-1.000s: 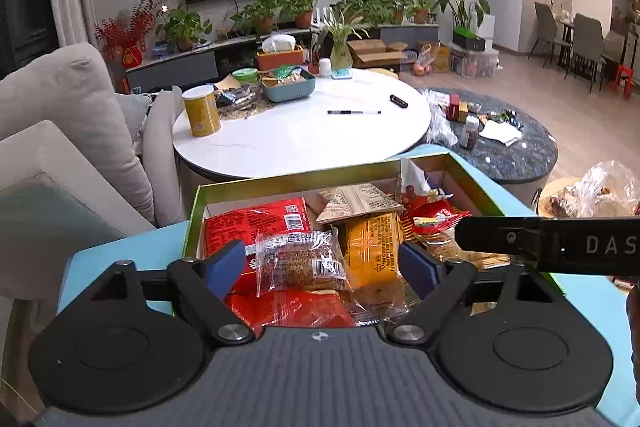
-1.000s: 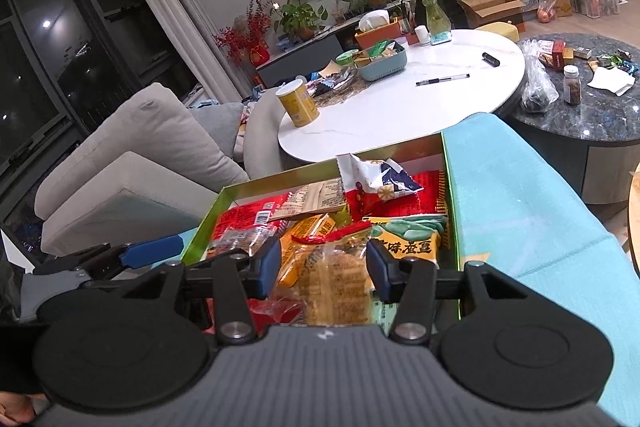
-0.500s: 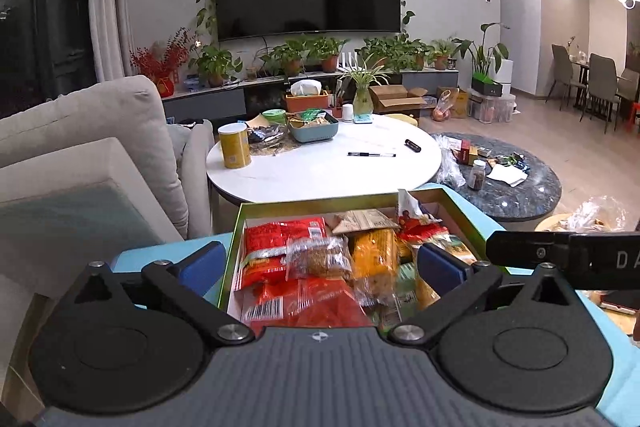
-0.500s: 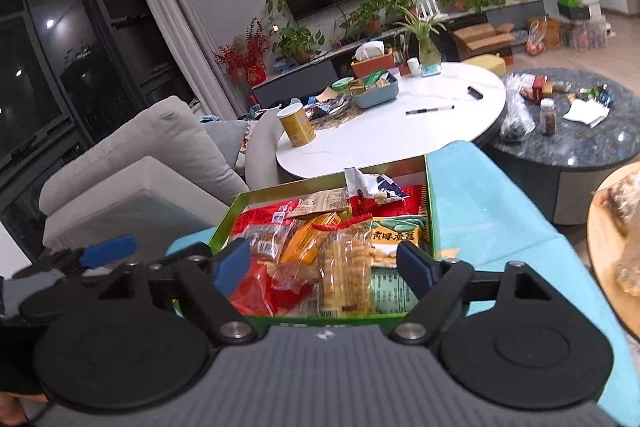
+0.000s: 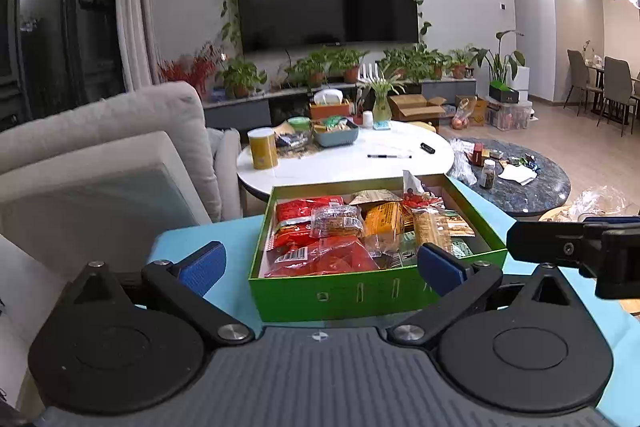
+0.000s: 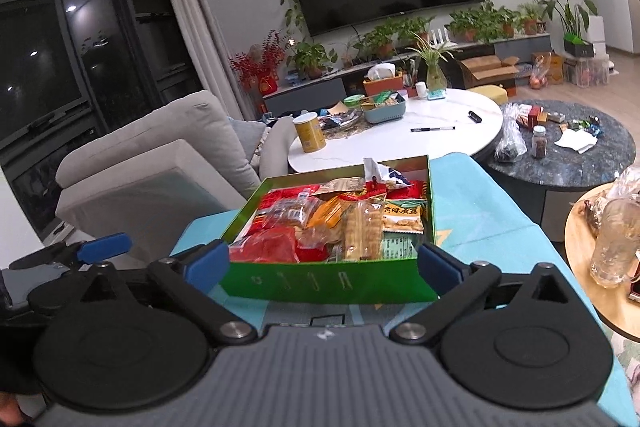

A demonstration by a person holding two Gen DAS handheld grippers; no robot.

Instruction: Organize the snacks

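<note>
Green snack box (image 5: 372, 291), packed with wrapped snacks, sits on the blue tabletop (image 6: 472, 195), left gripper (image 5: 320, 265) and right gripper (image 6: 322, 263) both angled down just short of its near wall, jaws spread, empty.

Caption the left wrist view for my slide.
Open left hand-held gripper facing a green box packed with snack packets.

You can read little here, Chinese characters in dark print on the yellow snack packet (image 6: 403, 215) in the green box (image 6: 328, 281), too small for you to make out, barcodes on red packets (image 5: 308, 223), digits unreadable
</note>
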